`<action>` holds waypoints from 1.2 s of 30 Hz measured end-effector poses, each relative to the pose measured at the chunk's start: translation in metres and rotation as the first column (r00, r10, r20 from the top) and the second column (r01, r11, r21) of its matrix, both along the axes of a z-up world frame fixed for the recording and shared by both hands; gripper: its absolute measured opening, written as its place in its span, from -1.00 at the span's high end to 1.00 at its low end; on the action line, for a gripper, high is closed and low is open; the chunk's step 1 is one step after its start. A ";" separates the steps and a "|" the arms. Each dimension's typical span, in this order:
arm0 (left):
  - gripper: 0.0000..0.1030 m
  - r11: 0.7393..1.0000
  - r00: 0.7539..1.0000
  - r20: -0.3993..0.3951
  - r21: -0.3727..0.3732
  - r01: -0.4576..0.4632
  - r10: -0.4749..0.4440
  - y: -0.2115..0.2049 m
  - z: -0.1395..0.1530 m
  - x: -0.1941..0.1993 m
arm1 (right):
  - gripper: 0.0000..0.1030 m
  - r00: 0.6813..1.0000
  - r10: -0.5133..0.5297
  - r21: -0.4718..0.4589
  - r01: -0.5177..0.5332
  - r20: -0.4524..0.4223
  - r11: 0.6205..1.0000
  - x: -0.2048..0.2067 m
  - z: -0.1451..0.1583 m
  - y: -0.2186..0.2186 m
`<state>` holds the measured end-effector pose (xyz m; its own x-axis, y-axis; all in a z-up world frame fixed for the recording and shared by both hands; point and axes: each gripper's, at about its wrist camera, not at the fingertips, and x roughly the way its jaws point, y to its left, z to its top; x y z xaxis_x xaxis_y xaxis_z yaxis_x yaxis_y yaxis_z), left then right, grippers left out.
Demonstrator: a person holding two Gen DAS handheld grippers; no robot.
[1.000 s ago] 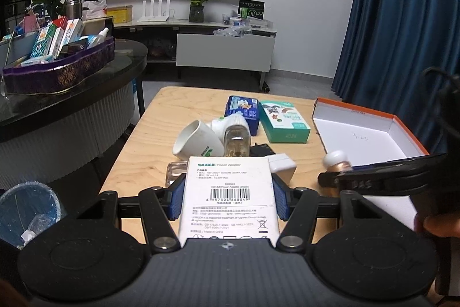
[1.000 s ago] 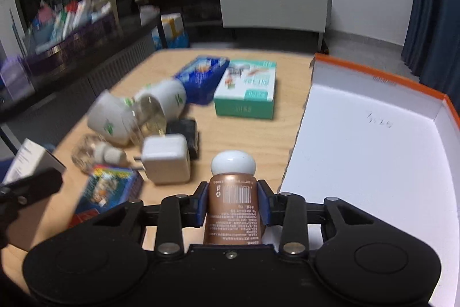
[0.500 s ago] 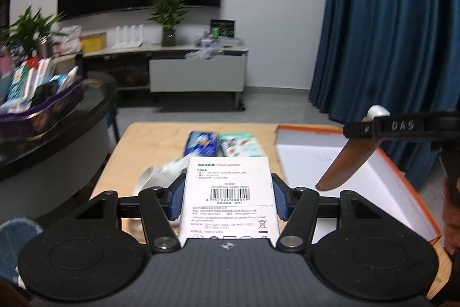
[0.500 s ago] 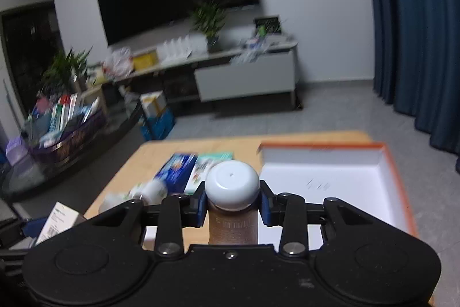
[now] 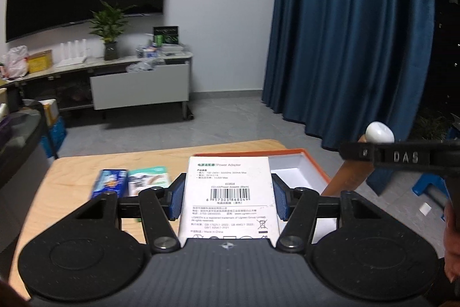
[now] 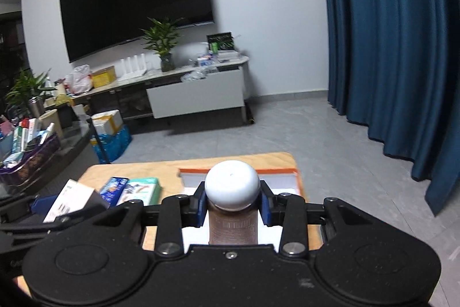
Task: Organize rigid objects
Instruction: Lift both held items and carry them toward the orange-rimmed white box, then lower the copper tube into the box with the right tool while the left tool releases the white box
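Left gripper jaws clamped on white adapter box, aloft above worktop. Right gripper jaws clamped on brown bottle, white cap up. Orange-rimmed tray at 1 o'clock from box. Risk: grippers close together, collision; smooth bottle slipping through pads.

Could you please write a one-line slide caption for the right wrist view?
Right gripper clamps a brown bottle with a white cap above the orange-rimmed box on the wooden table.
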<state>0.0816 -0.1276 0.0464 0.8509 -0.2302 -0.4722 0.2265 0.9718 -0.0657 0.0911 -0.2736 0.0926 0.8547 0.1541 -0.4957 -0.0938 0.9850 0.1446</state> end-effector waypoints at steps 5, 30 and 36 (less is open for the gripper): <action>-0.16 1.000 1.000 -0.021 0.010 0.013 -0.013 -0.010 -0.010 0.016 | 0.16 1.000 -0.006 0.000 0.006 -0.027 1.000 0.006 -0.013 -0.016; -0.16 1.000 0.996 -0.085 0.019 0.008 -0.006 -0.026 -0.022 0.055 | 0.15 0.991 0.005 -0.033 -0.009 -0.131 0.999 0.042 -0.029 -0.026; -0.16 1.000 0.996 -0.091 0.009 0.008 -0.007 -0.027 -0.022 0.061 | 0.15 0.988 0.028 -0.059 -0.038 -0.150 0.998 0.047 -0.024 -0.023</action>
<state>0.1421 -0.1542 0.0248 0.8025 -0.2313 -0.5499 0.2270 0.9708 -0.0770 0.1377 -0.2971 0.0686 0.7658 0.1466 -0.6262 -0.1084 0.9892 0.0990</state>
